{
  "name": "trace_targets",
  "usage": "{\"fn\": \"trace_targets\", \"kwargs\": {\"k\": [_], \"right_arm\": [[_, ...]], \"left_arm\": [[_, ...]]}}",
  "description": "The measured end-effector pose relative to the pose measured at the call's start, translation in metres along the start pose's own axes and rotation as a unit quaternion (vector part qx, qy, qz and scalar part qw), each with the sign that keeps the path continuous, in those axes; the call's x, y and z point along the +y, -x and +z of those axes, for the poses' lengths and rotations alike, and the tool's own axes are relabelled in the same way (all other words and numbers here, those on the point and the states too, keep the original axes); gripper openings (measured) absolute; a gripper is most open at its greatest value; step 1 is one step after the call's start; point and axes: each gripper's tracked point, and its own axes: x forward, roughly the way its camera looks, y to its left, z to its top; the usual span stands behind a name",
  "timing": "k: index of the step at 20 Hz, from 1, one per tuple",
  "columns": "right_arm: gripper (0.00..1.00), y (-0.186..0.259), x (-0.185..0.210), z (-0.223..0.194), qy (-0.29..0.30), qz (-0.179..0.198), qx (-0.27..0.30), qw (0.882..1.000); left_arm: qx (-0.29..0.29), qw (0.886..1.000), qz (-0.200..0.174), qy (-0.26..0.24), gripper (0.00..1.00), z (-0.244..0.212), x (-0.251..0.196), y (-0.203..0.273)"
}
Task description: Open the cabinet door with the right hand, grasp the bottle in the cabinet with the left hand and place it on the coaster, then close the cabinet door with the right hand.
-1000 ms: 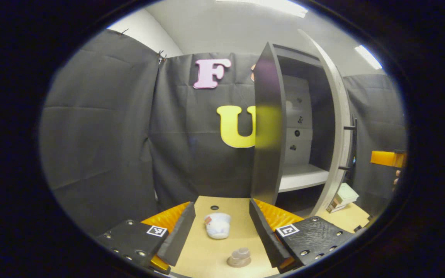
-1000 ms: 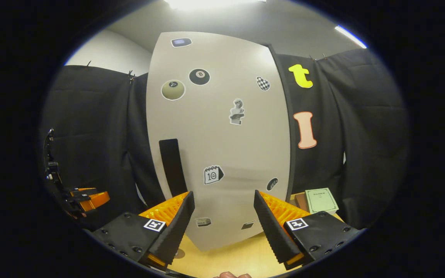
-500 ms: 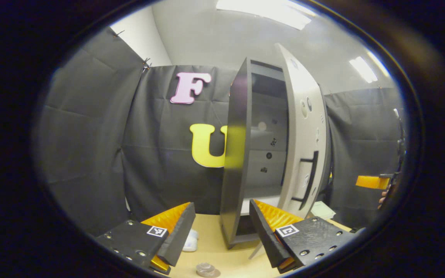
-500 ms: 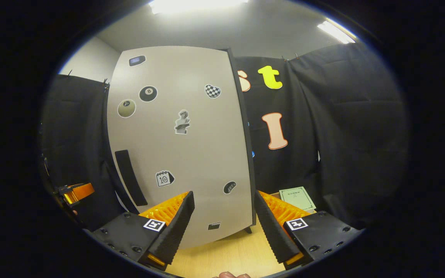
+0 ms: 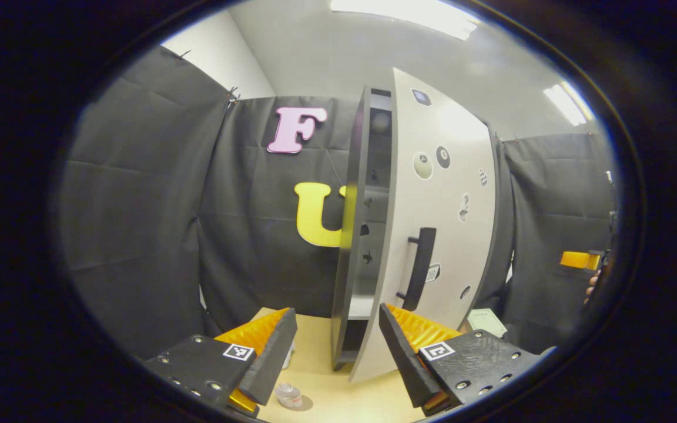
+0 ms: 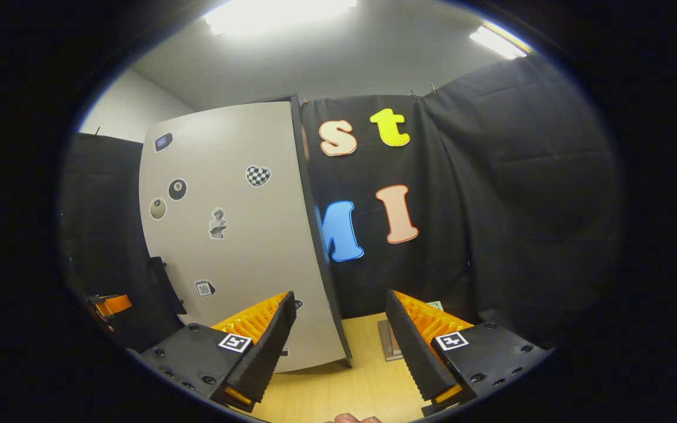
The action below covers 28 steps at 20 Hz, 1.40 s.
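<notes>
- The left claw (image 5: 337, 352) is spread wide with nothing between its fingers, hanging low over the pale wooden worktop (image 5: 321, 346)
- Just below its left finger a small clear bottle (image 5: 289, 396) stands on the worktop; whether it sits on a coaster cannot be told, since the view cuts off there
- Ahead of the left claw and slightly to its right rises the dark cabinet (image 5: 355, 235), seen edge-on, its light cabinet door (image 5: 432, 235) swung most of the way to, with only a narrow gap of shelf and interior left between door edge and cabinet side
- The door's dark bar handle (image 5: 419, 269) runs upright, on the face turned away from the cabinet
- The right claw (image 6: 339, 349) is likewise open and empty, apart from the door: the sticker-covered door face (image 6: 227, 235) lies to its left and ahead, the hinge-side edge nearest its left finger
- In the right gripper view the handle (image 6: 168, 288) sits far to the left, near the left gripper's orange body (image 6: 109, 305)
- The closing turns on this: the door's free edge lies left of the right claw, so my judgement is that a push toward that side, square to the upright face, would finish it
- A green-covered booklet (image 5: 485, 320) lies on the worktop beyond the door, clear of its swing as far as I can tell
</notes>
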Motion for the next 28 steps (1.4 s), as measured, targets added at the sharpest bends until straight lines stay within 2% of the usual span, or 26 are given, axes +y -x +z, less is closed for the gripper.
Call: {"fn": "trace_targets", "kwargs": {"k": [2,5,8,14,18,22,28], "right_arm": [[0.97,0.005,-0.007,0.003,0.001,0.017,-0.005,1.0],[0.97,0.001,-0.001,0.005,-0.003,0.056,-0.008,0.998],[0.97,-0.007,0.014,0.012,-0.005,0.081,-0.015,0.997],[0.97,-0.019,0.018,0.011,0.024,0.072,-0.027,0.997],[0.97,-0.033,0.009,-0.001,0.028,0.06,-0.008,0.998],[0.97,-0.048,0.003,-0.012,0.022,0.048,-0.003,0.999],[0.98,-0.069,0.02,-0.03,0.027,0.053,0.013,0.998]], "left_arm": [[-0.018,1.0,0.015,0.0,0.87,0.007,-0.002,0.01],[-0.033,0.999,0.014,0.011,0.86,0.007,-0.018,0.021],[-0.038,0.999,0.027,-0.027,0.84,0.017,-0.028,0.034],[-0.054,0.995,0.034,-0.073,0.84,0.033,-0.057,0.05],[-0.035,0.998,0.01,-0.045,0.85,0.015,-0.071,0.033],[-0.053,0.998,0.005,-0.025,0.87,0.017,-0.064,0.015],[-0.055,0.998,-0.011,-0.008,0.87,0.009,-0.058,-0.012]]}}
